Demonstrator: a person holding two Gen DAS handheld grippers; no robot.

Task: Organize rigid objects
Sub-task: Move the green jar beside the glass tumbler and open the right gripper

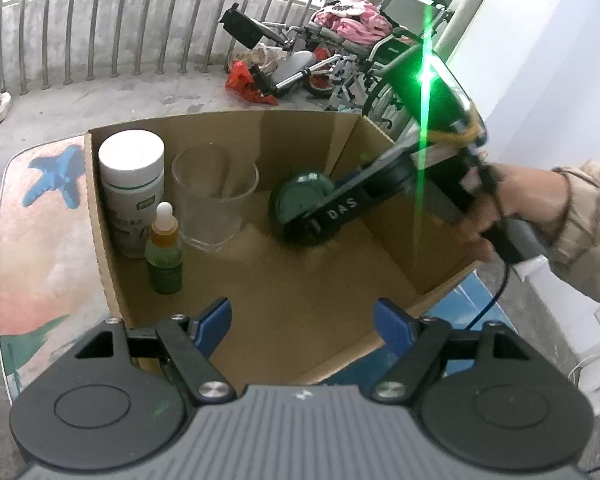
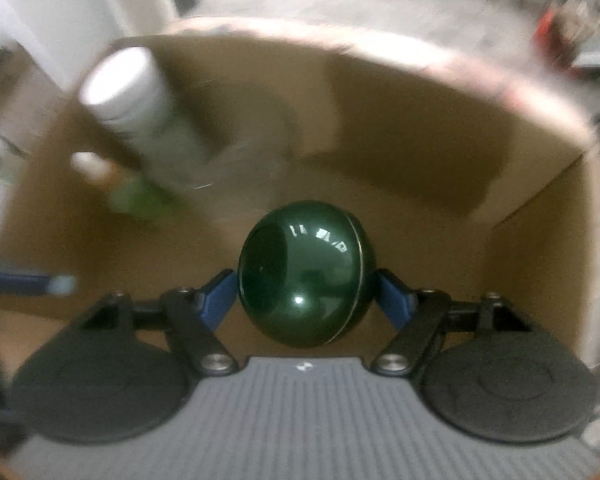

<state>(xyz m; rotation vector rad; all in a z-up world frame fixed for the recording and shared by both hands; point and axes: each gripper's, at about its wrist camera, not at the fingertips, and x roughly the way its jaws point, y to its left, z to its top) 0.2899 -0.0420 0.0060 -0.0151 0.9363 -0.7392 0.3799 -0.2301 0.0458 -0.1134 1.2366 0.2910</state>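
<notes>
A cardboard box (image 1: 300, 280) stands on a painted table. Inside, at its left, are a white-capped bottle (image 1: 134, 184), a small dropper bottle (image 1: 165, 252) and a clear glass (image 1: 214, 196). My right gripper (image 2: 306, 292) is shut on a round dark green jar (image 2: 304, 276) and holds it inside the box, near the floor by the right wall. The jar also shows in the left wrist view (image 1: 300, 210). My left gripper (image 1: 302, 320) is open and empty over the box's front edge.
The box's right wall (image 1: 412, 208) rises close to the right gripper. The table (image 1: 44, 240) has a pink and blue painted top. Behind stand a wheelchair (image 1: 360, 60), a red bag (image 1: 246, 82) and a railing. A white wall (image 1: 560, 60) is on the right.
</notes>
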